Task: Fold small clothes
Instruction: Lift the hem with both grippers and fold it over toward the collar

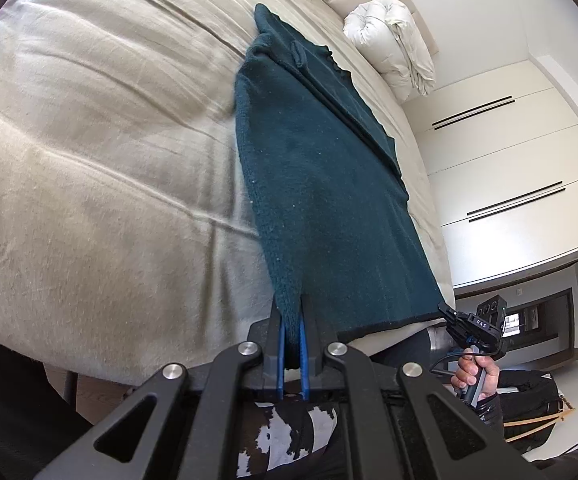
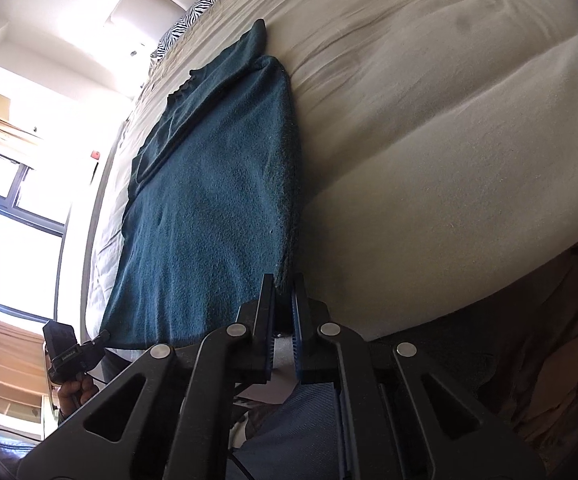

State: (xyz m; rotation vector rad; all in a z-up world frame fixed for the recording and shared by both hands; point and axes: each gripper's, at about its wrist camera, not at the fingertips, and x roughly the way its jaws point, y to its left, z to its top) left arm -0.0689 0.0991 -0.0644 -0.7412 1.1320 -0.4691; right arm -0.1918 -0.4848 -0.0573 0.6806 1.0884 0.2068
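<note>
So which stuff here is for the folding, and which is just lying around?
For the folding:
dark teal knitted garment
left hand-held gripper
right hand-held gripper

Just lying around:
zebra-striped pillow
white bundled duvet
beige bedsheet

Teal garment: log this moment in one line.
left gripper: shut on teal garment | right gripper: shut on same hem | garment flat on bed
</note>
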